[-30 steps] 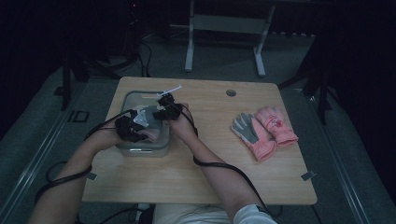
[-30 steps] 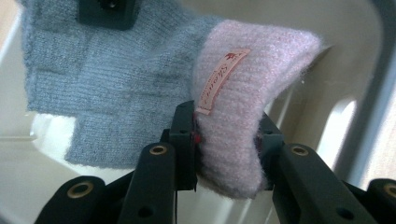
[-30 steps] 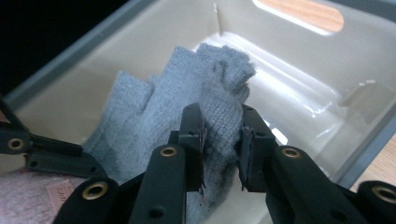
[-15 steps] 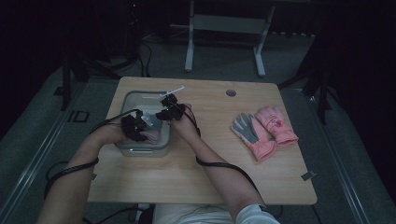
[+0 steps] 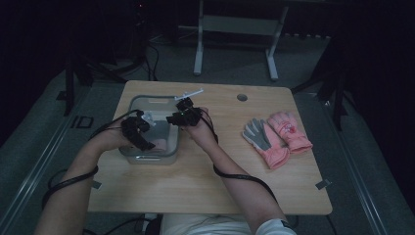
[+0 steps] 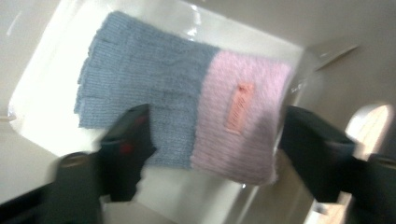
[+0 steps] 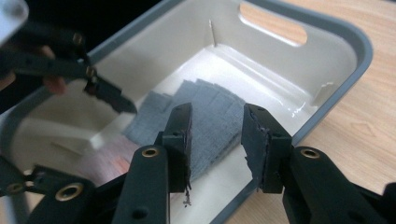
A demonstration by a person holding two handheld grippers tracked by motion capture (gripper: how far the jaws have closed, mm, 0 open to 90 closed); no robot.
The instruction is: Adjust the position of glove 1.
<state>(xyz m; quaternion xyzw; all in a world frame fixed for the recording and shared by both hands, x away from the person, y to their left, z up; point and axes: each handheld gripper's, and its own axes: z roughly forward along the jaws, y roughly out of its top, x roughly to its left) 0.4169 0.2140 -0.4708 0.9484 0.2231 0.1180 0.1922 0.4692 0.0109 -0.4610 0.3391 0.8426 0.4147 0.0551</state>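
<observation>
Fingerless knit glove (image 6: 187,112), grey-blue finger end and pink cuff, lies flat on the floor of the grey storage bin (image 5: 172,147); in the left gripper view it runs from the upper left of the frame (finger end) to the lower right (cuff), long axis roughly across my jaw line. My left gripper (image 6: 215,154) sits right over it, jaws straddling it: one at the lower left overlapping the grey part, one at the right past the cuff edge. These jaws have just been opening and now stand wide; the glove sits in the gap, pads not pressing on it, so I judge it released. In the high view the left gripper (image 5: 139,132) is center-left over the bin, the right gripper (image 5: 183,115) at the bin's right rim, toward the top. In the right gripper view my right gripper (image 7: 215,140) looks down into the bin, the grey end just past its tips at frame center; its jaws have just been opening a little, now a narrow gap, nothing in it. Left is nearer the glove; both clear it by going up. Second pair, pink and grey gloves (image 5: 276,137), sits on the wooden table (image 5: 195,191) at center-right, well apart from the bin.
</observation>
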